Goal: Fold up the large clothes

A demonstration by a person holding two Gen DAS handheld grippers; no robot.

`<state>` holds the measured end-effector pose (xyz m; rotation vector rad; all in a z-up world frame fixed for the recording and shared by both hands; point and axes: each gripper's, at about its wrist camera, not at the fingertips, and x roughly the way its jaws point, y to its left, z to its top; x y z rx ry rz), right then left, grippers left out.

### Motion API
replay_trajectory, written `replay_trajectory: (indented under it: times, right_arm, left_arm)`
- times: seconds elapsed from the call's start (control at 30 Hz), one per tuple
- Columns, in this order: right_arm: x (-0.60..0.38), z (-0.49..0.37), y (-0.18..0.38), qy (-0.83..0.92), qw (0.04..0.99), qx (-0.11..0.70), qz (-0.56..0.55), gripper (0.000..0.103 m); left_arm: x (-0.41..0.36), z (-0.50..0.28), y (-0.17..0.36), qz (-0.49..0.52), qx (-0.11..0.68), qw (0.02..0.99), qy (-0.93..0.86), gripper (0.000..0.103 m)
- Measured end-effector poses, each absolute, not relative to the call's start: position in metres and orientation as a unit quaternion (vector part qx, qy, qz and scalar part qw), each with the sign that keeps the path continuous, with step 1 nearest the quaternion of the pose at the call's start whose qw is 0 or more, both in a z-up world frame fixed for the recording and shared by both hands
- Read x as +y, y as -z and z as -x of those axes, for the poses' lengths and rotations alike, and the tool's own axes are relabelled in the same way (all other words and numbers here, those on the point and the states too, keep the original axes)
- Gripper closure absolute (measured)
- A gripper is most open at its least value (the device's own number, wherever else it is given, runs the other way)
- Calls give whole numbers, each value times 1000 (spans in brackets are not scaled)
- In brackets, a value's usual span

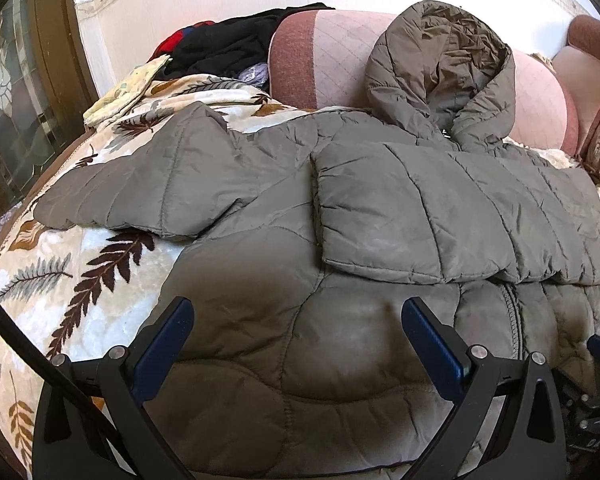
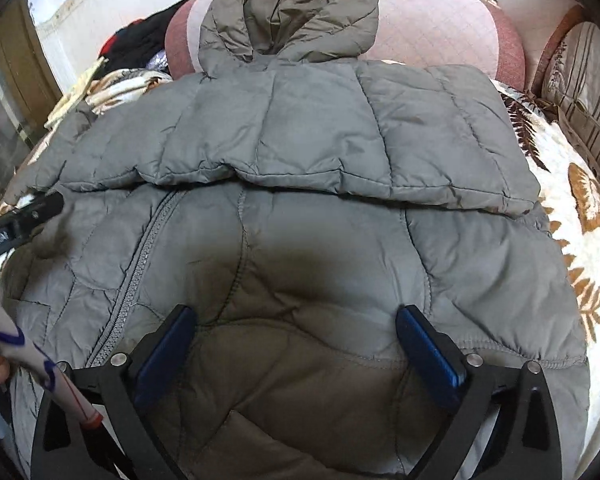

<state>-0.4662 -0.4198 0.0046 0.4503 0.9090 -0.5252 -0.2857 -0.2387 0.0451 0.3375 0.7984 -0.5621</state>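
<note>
One garment: grey-olive quilted puffer jacket (image 1: 284, 340) (image 2: 300, 240), spread front-up on the bed, hem near, hood far.
Hood: hood (image 1: 444, 64) (image 2: 292, 8) propped up against the pink cushion (image 1: 340, 52) (image 2: 432, 20) at the far side, opening facing the cameras.
Right sleeve of scene: folded sleeve (image 1: 452, 216) (image 2: 320, 132) laid across the chest, cuff end pointing left, lying flat on the body panel.
Left sleeve of scene: other sleeve (image 1: 140, 188) stretched out to the left, resting on the blanket, not folded in.
Zipper: zipper (image 1: 514, 320) (image 2: 140, 264) runs near-to-far down the front, closed where visible.
Left gripper: left gripper (image 1: 296, 344) over the near left part of the jacket body, jaws spread wide, nothing between them; whether the tips touch the fabric I cannot tell.
Right gripper: right gripper (image 2: 296, 344) over the near right part of the body, jaws spread wide, released; its blue tip also shows at the right edge of the left wrist view.
Bed cover: leaf-print blanket (image 1: 60, 280) (image 2: 580, 208) under the jacket, cream with brown and grey fern leaves.
Far left: pile of dark clothes (image 1: 228, 44) (image 2: 136, 44), black with red, beside the cushion.
Far right: striped sofa arm (image 2: 580, 92) just past the blanket edge.
Left edge: dark wooden glass door (image 1: 24, 92).
</note>
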Motion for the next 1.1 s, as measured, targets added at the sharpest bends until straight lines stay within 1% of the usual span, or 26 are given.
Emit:
replay_trajectory:
  times: [0.33, 0.5, 0.8, 0.97, 1.1]
  right_arm:
    - [-421, 465, -4, 247, 840, 433, -214, 0]
    - [-418, 460, -3, 252, 838, 441, -199, 0]
    - [-416, 462, -6, 254, 841, 432, -204, 0]
    - [-418, 474, -25, 227, 857, 377, -267, 0]
    - [-421, 484, -37, 202, 869, 320, -317, 3]
  left_arm:
    - [-248, 284, -34, -177, 387, 865, 264, 0]
    - [-246, 281, -32, -168, 393, 864, 265, 0]
    - [-244, 279, -31, -167, 394, 863, 267, 0]
    - [-244, 279, -31, -164, 395, 864, 265, 0]
    - [-243, 279, -32, -164, 394, 865, 265, 0]
